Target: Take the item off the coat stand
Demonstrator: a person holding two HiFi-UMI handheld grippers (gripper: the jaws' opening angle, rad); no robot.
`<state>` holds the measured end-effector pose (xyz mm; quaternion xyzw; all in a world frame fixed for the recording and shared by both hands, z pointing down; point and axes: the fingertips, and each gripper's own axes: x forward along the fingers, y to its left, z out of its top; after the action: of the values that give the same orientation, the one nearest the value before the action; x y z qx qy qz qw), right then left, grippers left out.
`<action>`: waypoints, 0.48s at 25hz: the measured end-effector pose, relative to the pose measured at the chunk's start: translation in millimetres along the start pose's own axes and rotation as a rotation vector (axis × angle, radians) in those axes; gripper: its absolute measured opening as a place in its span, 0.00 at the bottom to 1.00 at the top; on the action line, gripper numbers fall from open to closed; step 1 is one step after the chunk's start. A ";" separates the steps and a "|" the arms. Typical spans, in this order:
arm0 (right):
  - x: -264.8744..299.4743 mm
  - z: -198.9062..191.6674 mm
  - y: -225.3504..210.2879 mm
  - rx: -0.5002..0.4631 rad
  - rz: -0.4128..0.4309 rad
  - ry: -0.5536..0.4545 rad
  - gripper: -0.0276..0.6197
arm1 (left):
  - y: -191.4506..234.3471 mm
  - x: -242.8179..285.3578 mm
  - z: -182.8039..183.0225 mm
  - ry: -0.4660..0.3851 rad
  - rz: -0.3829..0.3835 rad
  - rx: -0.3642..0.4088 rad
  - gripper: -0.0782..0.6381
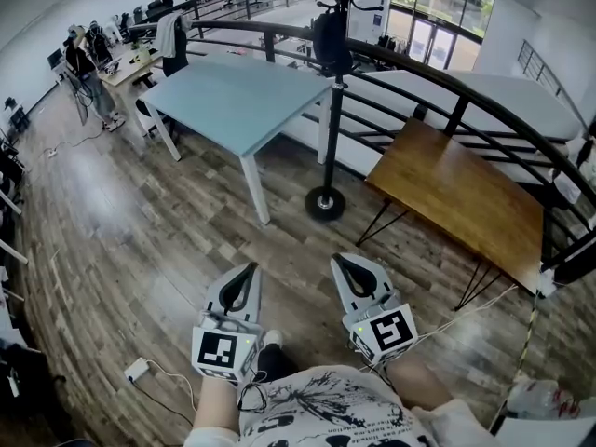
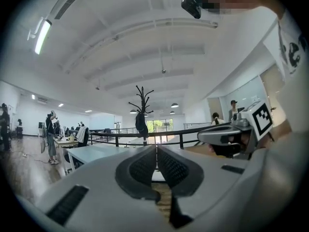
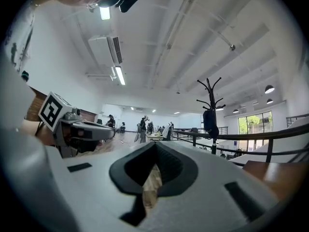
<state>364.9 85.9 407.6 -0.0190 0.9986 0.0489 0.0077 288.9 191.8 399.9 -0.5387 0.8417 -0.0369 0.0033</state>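
A black coat stand (image 1: pixel 332 110) rises from a round base (image 1: pixel 325 203) beside the railing, well ahead of me. A dark bag (image 1: pixel 331 41) hangs near its top. The bag (image 2: pixel 141 122) also shows far off in the left gripper view, and the same bag (image 3: pixel 209 120) in the right gripper view. My left gripper (image 1: pixel 250 269) and right gripper (image 1: pixel 341 261) are held level, side by side close to my body, far short of the stand. Both have their jaws together with nothing between them. Each gripper view catches the other gripper at its side.
A light blue table (image 1: pixel 233 101) stands left of the stand and a wooden table (image 1: pixel 466 194) right of it. A curved black railing (image 1: pixel 447 87) runs behind both. A person (image 1: pixel 88 68) stands far left by desks. A white adaptor with cable (image 1: pixel 137 371) lies on the floor.
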 end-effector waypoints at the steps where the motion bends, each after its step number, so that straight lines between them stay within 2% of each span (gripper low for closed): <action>1: 5.0 -2.6 -1.1 0.002 -0.003 0.007 0.03 | 3.7 2.7 -1.9 0.002 -0.001 -0.004 0.12; 5: 37.1 -8.3 -2.8 0.011 -0.015 0.019 0.03 | 32.9 16.3 -9.8 0.009 -0.005 -0.005 0.12; 12: 137.8 -9.8 -6.0 0.001 -0.040 0.035 0.03 | 127.1 64.6 -9.0 -0.002 -0.021 -0.019 0.12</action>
<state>227.3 73.8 414.4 -0.0398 0.9980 0.0480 -0.0089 146.2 186.7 402.8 -0.5474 0.8364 -0.0283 -0.0013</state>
